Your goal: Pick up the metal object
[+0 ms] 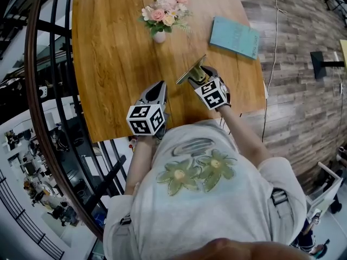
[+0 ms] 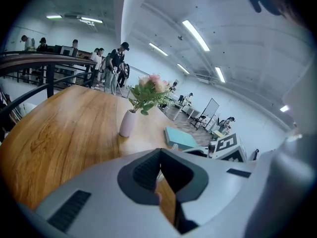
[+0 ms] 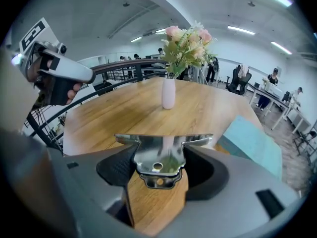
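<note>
Right claw [image 1: 198, 72]: pinching metal object [image 3: 161, 157], flat shiny plate, over counter [image 1: 108, 47] near its 5 o'clock edge. Left claw [image 2: 159, 155]: pressed together, empty, at 8 o'clock of right claw. Flower vase [image 1: 159, 36] at 12 o'clock; teal book [image 1: 235, 37] at 2 o'clock.

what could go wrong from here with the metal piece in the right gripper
1. The right gripper clamps the metal piece only by its narrow lower part. The wide top edge sticks out past the jaws, so it might twist or slip out and drop onto the table.
2. The vase of flowers stands straight ahead, so a forward swing could let that edge tip it over.
</note>
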A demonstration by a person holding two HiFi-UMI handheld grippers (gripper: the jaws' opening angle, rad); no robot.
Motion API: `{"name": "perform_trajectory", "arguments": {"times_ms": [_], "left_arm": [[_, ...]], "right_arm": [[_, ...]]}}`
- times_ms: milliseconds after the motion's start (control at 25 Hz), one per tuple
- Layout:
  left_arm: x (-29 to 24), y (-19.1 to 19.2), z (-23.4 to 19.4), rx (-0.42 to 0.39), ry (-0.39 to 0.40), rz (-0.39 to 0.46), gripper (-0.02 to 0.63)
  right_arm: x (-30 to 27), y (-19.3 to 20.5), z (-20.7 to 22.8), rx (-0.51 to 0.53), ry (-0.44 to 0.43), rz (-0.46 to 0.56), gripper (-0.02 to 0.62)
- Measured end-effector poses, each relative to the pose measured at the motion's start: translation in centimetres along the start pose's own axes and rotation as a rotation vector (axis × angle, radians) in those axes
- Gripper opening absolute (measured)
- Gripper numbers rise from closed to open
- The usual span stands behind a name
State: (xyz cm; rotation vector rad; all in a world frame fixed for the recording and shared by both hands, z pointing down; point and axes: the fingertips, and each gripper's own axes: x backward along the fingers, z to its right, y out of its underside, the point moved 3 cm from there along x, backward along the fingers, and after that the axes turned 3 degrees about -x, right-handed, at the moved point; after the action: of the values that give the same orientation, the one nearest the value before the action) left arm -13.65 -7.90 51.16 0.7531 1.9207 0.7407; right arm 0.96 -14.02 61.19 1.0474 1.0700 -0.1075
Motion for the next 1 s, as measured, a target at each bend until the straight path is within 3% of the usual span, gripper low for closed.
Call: {"name": "perform_trajectory", "arguments": {"times_ms": [1000], "left_arm": [[4.1,0.9,1.5,-0.038,0.003,0.05,0.014]], "right_arm": [[7.4,-2.4,-3.1,0.014,0.026,0.153,0.293]]}}
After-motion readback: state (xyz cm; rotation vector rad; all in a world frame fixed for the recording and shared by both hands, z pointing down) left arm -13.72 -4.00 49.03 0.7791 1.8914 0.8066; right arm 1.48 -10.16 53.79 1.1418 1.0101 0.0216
